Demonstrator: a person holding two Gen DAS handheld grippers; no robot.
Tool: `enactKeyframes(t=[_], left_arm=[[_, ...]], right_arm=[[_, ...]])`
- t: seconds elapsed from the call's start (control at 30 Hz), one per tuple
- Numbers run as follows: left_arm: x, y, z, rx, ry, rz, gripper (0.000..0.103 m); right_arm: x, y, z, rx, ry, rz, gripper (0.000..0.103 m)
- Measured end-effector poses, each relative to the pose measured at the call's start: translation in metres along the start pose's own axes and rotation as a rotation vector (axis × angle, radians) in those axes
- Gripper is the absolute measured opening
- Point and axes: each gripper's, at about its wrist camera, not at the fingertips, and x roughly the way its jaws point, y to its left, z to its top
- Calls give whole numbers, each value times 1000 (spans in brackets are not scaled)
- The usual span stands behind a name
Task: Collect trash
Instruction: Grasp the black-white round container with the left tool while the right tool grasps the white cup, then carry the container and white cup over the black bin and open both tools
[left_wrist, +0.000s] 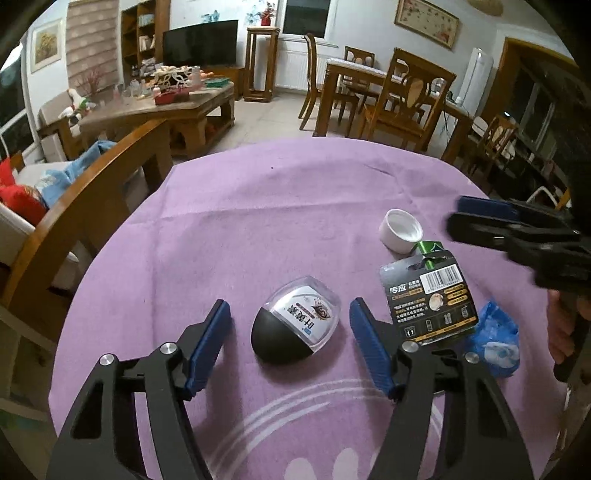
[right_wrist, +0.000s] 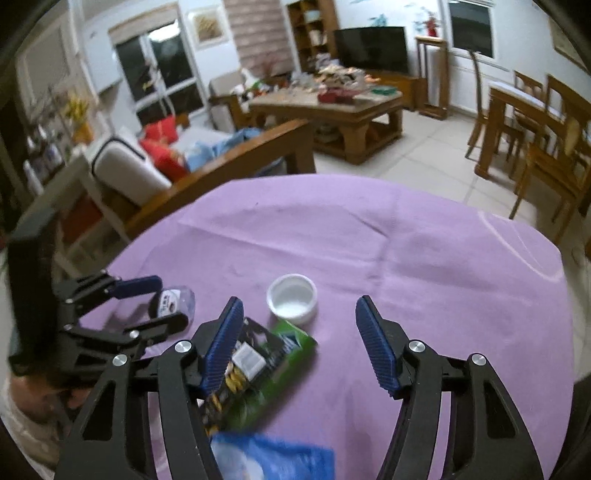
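Note:
On the purple tablecloth (left_wrist: 280, 221) lies a small clear-and-black plastic container (left_wrist: 295, 319) with a printed label. My left gripper (left_wrist: 290, 343) is open, its blue-padded fingers on either side of the container, apart from it. To the right lie a black battery pack card (left_wrist: 430, 299), a white cap (left_wrist: 400, 229) and a blue wrapper (left_wrist: 495, 341). My right gripper (right_wrist: 299, 343) is open above the card (right_wrist: 258, 365), with the white cap (right_wrist: 292, 298) just ahead and the blue wrapper (right_wrist: 273, 458) below. The right gripper also shows in the left wrist view (left_wrist: 517, 236).
The round table's edge curves close on all sides. A wooden sofa arm (left_wrist: 85, 206) stands just past the left edge. A coffee table (left_wrist: 159, 110) and a dining table with chairs (left_wrist: 391, 96) stand farther back on the tiled floor.

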Motion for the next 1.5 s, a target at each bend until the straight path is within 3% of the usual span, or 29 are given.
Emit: enactKeyframes(t=[0.1, 0.2, 0.37, 0.53, 0.77, 0.93, 1.17, 1.5], left_arm=[[-1, -1, 0, 10, -3, -8, 44], [-1, 0, 1, 9, -4, -16, 44], [0, -5, -2, 26, -4, -38, 43], [-2, -3, -1, 20, -28, -65, 43], [-22, -7, -1, 3, -131, -141, 43], [-41, -20, 5, 16, -198, -199, 43], [-52, -59, 20, 57, -240, -277, 43], [-40, -178, 41, 201, -248, -434, 43]], right_arm=[[25, 14, 8, -47, 49, -31, 64], [47, 19, 12, -70, 106, -59, 57], [68, 24, 14, -108, 143, -111, 37], [67, 18, 13, -77, 114, -97, 37], [-2, -18, 0, 90, -88, 16, 37], [-60, -45, -25, 212, -213, 46, 37], [-142, -91, -76, 329, -358, -14, 37], [-229, -177, -165, 489, -477, -147, 37]])
